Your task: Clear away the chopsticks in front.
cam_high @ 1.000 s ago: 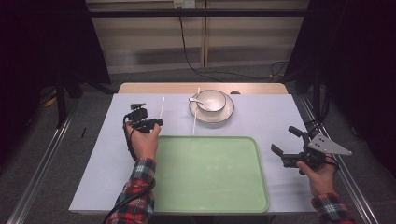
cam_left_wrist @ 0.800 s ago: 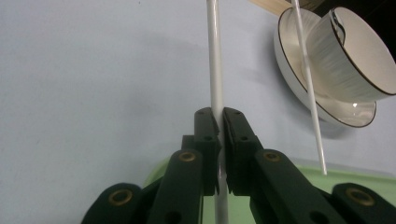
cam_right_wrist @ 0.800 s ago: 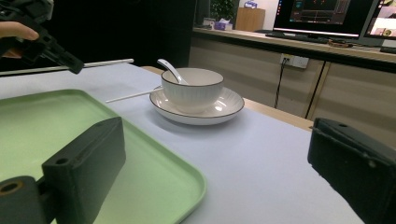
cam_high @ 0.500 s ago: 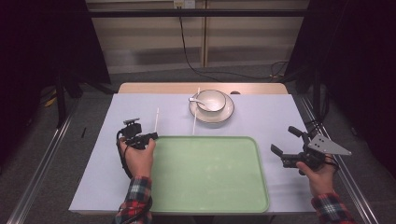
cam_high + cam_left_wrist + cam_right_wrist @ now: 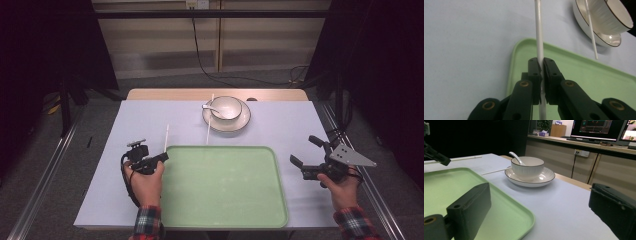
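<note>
The white chopstick (image 5: 539,37) runs out of the left gripper view at top and bottom; the left gripper (image 5: 159,158) is clamped on it at the green tray's (image 5: 225,210) far left corner, nearer the person than a second ago. The right gripper (image 5: 306,159) hangs with jaws apart, unmoved.

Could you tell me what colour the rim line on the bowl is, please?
The white ceramic bowl has a thin dark rim line, clearest in the right gripper view.

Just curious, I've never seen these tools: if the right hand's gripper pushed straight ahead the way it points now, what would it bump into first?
Probably the bowl on its saucer: it sits in line between the open right gripper fingers, across bare table. Depth is hard to judge, though.
</note>
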### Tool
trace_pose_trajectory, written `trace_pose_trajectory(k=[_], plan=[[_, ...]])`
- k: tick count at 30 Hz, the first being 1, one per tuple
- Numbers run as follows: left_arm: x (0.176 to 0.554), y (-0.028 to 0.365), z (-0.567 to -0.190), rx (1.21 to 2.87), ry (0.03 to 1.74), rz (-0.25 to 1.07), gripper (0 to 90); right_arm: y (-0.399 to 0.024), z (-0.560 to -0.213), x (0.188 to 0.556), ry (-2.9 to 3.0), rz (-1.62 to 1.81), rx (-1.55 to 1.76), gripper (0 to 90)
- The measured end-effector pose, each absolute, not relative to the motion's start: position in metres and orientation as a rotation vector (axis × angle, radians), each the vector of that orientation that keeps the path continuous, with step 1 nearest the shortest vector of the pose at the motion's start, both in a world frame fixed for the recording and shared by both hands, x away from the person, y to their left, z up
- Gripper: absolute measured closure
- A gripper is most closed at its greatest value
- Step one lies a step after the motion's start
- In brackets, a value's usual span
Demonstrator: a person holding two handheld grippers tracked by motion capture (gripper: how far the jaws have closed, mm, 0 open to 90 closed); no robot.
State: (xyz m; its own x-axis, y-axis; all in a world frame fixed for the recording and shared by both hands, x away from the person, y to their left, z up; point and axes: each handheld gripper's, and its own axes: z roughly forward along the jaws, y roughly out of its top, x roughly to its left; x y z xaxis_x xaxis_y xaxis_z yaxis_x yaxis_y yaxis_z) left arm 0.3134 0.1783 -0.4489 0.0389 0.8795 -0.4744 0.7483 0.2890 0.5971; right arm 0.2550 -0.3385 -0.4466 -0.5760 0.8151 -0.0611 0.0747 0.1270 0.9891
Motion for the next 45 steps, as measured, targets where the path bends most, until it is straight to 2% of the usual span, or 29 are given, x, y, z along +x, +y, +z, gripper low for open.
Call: trace_pose_trajectory(k=[24, 45], plan=[[0.270, 0.175, -0.462, 1.455, 1.763, 0.204, 85.3, -0.338, -0.446, 0.254, 1.784, 1.503, 0.850, 3.6], [0.253, 0.169, -0.472, 1.497, 1.764, 0.196, 85.3, -0.337, -0.446, 0.254, 1.782, 1.508, 0.843, 3.6]])
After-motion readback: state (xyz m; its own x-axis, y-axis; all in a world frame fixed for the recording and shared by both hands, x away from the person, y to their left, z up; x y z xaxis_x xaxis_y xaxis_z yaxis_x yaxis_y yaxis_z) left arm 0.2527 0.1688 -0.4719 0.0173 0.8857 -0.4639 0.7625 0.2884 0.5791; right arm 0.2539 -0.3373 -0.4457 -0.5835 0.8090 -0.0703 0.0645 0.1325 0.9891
